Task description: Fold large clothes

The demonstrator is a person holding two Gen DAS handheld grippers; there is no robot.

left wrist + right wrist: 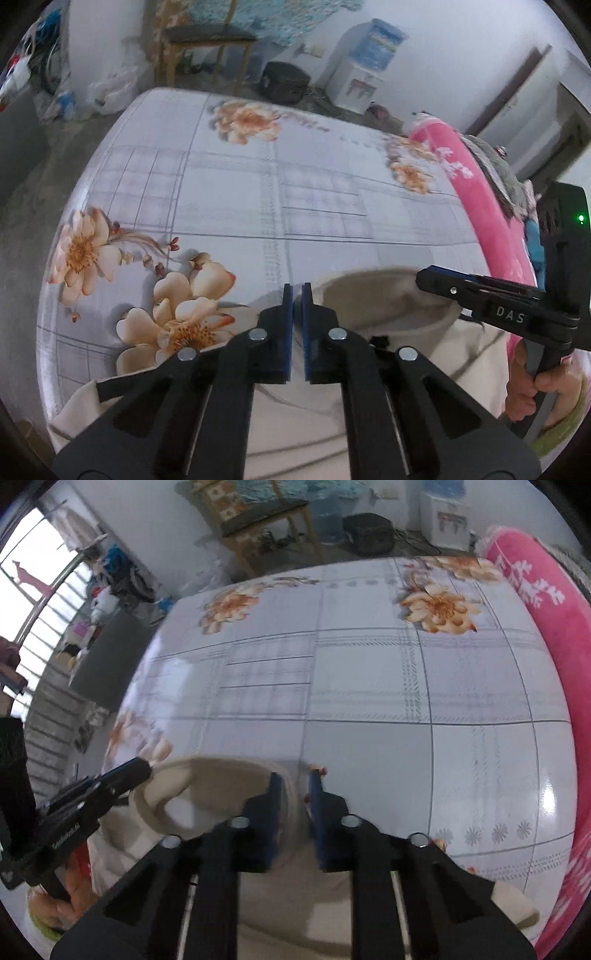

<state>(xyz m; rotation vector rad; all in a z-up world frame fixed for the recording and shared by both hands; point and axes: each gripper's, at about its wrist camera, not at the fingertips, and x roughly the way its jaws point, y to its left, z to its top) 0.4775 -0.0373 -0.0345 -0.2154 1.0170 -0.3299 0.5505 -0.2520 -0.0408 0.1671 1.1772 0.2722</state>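
Observation:
A cream garment (384, 325) lies at the near edge of the bed, its round neck opening facing up. It also shows in the right wrist view (207, 786). My left gripper (296, 291) has its jaws almost closed at the left rim of the collar; I cannot tell if cloth is pinched. My right gripper (295, 779) is slightly open, straddling the collar's right rim with cloth between the pads. Each gripper shows in the other's view: the right gripper (428, 277) and the left gripper (146, 764).
The bed has a white grid sheet with orange flowers (236, 192). A pink rolled blanket (487, 199) runs along its right side, also in the right wrist view (554, 620). A wooden chair (207, 40), a black bag (284, 81) and a water dispenser (365, 70) stand beyond the bed.

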